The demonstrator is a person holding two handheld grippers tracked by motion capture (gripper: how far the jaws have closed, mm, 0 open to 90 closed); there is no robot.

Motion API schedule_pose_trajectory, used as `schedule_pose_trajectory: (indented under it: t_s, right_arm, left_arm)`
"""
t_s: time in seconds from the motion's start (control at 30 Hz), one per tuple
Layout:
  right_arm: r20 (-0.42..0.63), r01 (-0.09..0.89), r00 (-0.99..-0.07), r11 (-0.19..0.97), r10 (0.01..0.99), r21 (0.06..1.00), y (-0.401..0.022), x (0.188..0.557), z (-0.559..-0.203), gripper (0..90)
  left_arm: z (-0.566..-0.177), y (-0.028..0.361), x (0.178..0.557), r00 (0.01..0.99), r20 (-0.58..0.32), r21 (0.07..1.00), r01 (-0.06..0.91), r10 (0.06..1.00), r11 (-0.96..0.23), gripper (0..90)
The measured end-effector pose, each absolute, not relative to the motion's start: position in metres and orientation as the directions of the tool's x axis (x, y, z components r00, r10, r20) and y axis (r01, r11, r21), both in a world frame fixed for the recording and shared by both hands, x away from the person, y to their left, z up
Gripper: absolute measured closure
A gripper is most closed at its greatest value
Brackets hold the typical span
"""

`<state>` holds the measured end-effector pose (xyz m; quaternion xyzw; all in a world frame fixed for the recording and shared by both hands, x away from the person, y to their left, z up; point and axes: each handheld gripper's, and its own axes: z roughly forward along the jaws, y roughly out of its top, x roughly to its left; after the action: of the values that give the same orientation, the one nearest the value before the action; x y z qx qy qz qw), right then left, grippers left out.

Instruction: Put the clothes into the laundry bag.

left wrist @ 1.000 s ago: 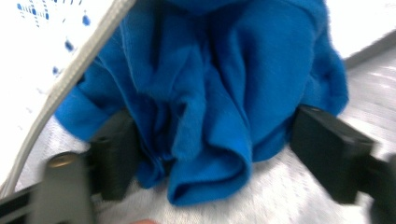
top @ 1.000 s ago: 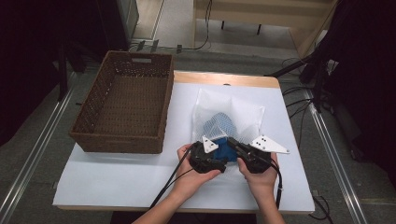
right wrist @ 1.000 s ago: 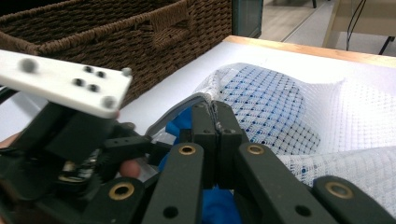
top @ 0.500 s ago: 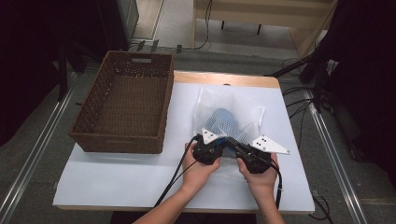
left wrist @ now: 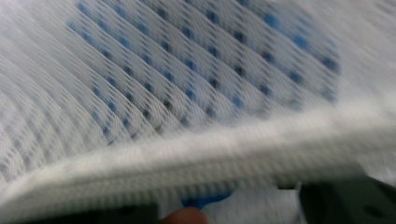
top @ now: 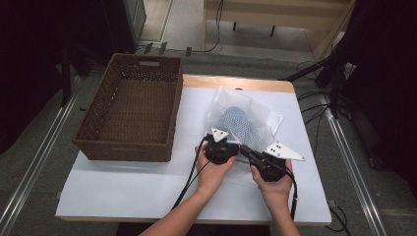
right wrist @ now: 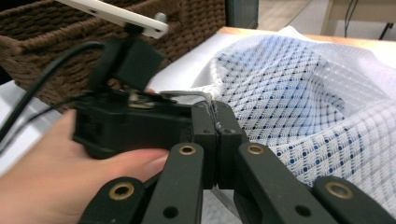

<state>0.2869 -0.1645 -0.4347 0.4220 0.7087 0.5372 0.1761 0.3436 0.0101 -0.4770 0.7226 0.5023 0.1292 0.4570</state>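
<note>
A white mesh bag lies on the table with a blue thing showing through its net. My left gripper is at the bag's near edge. Its jaws have just been opening and stand apart, with the bag's thick white hem running across just above them. The mesh there is blurred. My right gripper points up and left beside it. Its jaws are pressed together on a thin bit of the bag's edge, next to the hand that holds the left gripper.
A brown wicker basket stands empty on the left half of the white table, and shows behind the left hand as well. Cables trail from both grippers toward the table's near edge.
The left gripper has crept a little away from the person, toward the bag. The right gripper and hand have stayed put. The bag's near edge has shifted slightly.
</note>
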Motion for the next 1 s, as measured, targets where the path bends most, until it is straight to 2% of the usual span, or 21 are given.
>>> schedule_pose_trajectory:
  t_s: [0.13, 0.33, 0.47, 0.57, 0.63, 0.8, 0.9, 1.0]
  right_arm:
    - [0.216, 0.419, -0.572, 0.055, 0.791, 0.906, -0.167, 0.288, -0.437, 90.0]
    - [0.21, 0.415, -0.573, 0.06, 0.792, 0.908, -0.164, 0.288, -0.436, 90.0]
    - [0.204, 0.41, -0.578, 0.066, 0.79, 0.909, -0.161, 0.287, -0.435, 90.0]
    - [0.207, 0.411, -0.579, 0.064, 0.788, 0.909, -0.161, 0.287, -0.436, 90.0]
    - [0.207, 0.412, -0.578, 0.063, 0.789, 0.909, -0.163, 0.287, -0.436, 90.0]
    - [0.212, 0.414, -0.573, 0.056, 0.791, 0.909, -0.165, 0.287, -0.437, 90.0]
    - [0.21, 0.417, -0.577, 0.063, 0.789, 0.907, -0.164, 0.286, -0.437, 90.0]
    - [0.204, 0.423, -0.576, 0.075, 0.791, 0.903, -0.161, 0.287, -0.44, 90.0]
  left_arm:
    - [-0.473, 0.02, 0.329, 0.499, -0.226, 0.799, 0.586, 0.836, -0.134, 43.7]
    - [-0.474, 0.025, 0.321, 0.497, -0.186, 0.793, 0.585, 0.848, -0.168, 43.3]
    - [-0.474, 0.021, 0.325, 0.487, -0.199, 0.795, 0.587, 0.851, -0.15, 54.8]
    - [-0.474, 0.017, 0.33, 0.48, -0.201, 0.799, 0.585, 0.854, -0.141, 78.0]
    - [-0.472, 0.017, 0.333, 0.476, -0.229, 0.797, 0.592, 0.849, -0.118, 84.8]
    - [-0.462, 0.015, 0.341, 0.453, -0.276, 0.839, 0.544, 0.848, -0.018, 86.8]
    - [-0.463, 0.015, 0.347, 0.397, -0.287, 0.854, 0.518, 0.872, 0.046, 86.4]
    - [-0.472, 0.011, 0.356, 0.406, -0.305, 0.827, 0.562, 0.861, 0.027, 83.7]
